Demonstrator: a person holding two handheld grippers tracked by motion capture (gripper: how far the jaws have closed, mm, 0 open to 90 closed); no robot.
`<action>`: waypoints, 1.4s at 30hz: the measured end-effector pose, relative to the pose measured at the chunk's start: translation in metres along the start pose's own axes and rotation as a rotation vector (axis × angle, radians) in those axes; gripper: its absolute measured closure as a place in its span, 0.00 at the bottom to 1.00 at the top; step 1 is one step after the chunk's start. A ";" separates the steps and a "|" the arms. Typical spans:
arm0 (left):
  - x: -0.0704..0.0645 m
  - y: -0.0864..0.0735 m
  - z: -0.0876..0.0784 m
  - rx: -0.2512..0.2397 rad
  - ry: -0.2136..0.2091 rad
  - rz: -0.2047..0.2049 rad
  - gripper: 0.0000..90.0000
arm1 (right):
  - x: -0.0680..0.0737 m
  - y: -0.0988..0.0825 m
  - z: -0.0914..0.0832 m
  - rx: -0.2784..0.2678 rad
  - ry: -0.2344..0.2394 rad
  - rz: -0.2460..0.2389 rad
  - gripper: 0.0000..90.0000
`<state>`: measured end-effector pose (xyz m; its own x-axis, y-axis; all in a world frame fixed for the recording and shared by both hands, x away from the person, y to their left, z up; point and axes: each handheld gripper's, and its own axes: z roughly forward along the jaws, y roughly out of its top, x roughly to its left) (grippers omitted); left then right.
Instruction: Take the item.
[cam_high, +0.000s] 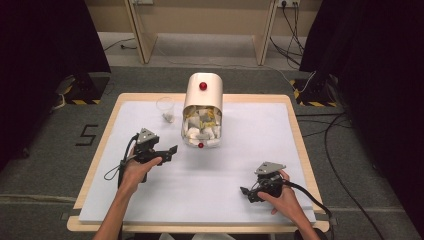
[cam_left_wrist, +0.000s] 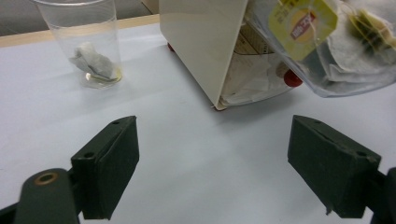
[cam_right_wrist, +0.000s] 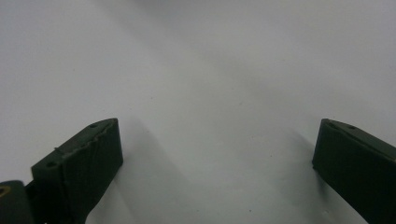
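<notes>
**Both grippers wide open, tea-bag box ahead of the left one**

Nearest the person, the right gripper (cam_high: 248, 191) sits low over the white table (cam_high: 240, 150) toward its near right corner, held in the right hand (cam_high: 282, 197). Its jaws stand far apart in the right gripper view, with bare white surface between them and nothing in their grasp. A black cable trails from it off the right edge of the table.

Farther in and to the left, the left gripper (cam_high: 171, 151) is held in the left hand (cam_high: 137, 169) above the table, its jaws pointing toward the middle. In the left gripper view the jaws are spread wide, holding nothing, and the table shows between them.

Just beyond the left gripper stands the tea-bag box (cam_high: 202, 107), a cream container with a rounded top, a red knob on top and a clear front flap with another red knob. The flap is swung open, and white tea bags (cam_high: 201, 127) are piled inside; one with a yellow tag (cam_left_wrist: 302, 21) shows close up through the clear flap in the left gripper view. The box is near the gripper's jaws but apart from them.

Beside the box, on its left, stands a clear plastic cup (cam_high: 165, 108), upright, with one tea bag (cam_left_wrist: 92, 63) lying at its bottom.
</notes>
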<state>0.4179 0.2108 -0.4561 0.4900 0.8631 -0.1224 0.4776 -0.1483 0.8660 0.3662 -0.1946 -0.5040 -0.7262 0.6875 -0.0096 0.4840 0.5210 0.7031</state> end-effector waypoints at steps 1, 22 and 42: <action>-0.001 -0.001 0.000 0.001 -0.002 0.001 0.18 | 0.000 0.000 0.000 0.000 0.000 0.000 0.02; -0.016 -0.036 -0.006 0.032 -0.007 0.078 0.18 | 0.000 0.000 0.000 0.000 -0.001 0.001 0.02; -0.030 -0.069 -0.014 0.120 -0.045 0.077 0.18 | 0.000 0.000 0.000 0.000 -0.001 0.001 0.02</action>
<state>0.3601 0.2016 -0.5059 0.5590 0.8251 -0.0820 0.5198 -0.2717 0.8099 0.3661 -0.1945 -0.5040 -0.7254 0.6882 -0.0094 0.4846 0.5205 0.7030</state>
